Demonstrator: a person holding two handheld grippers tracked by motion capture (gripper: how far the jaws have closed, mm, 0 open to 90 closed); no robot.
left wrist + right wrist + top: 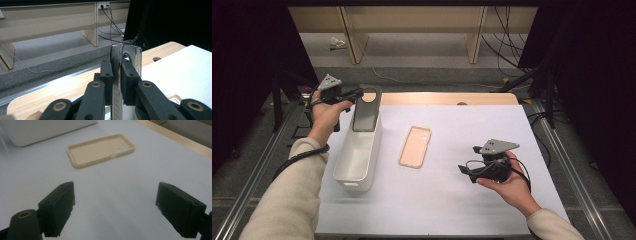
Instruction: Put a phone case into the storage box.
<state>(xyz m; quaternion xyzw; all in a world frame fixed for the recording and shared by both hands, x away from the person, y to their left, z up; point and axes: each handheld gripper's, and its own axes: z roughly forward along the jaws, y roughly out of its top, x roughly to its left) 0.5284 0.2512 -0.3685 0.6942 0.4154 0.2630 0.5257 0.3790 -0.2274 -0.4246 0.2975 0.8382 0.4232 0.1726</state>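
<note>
My left gripper [357, 94] is shut on the side edge of a dark phone case [365, 111], which hangs upright over the far end of a white bin [343, 172]. In the left gripper view the black jaws [117, 68] pinch the glossy case [131, 56] edge-on. A beige phone case [415, 146] lies flat, inside up, on the white mat, right of the bin. My right gripper [466, 172] hovers low near the mat's front right, open, pointing left toward the beige case [100, 150]. Nothing sits between its jaws [115, 205].
The white mat [452, 200] covers a wooden table [437, 98]. Metal rails run along both sides. Beyond the far edge are wooden furniture legs and floor cables. A corner of the bin [45, 130] appears in the right gripper view.
</note>
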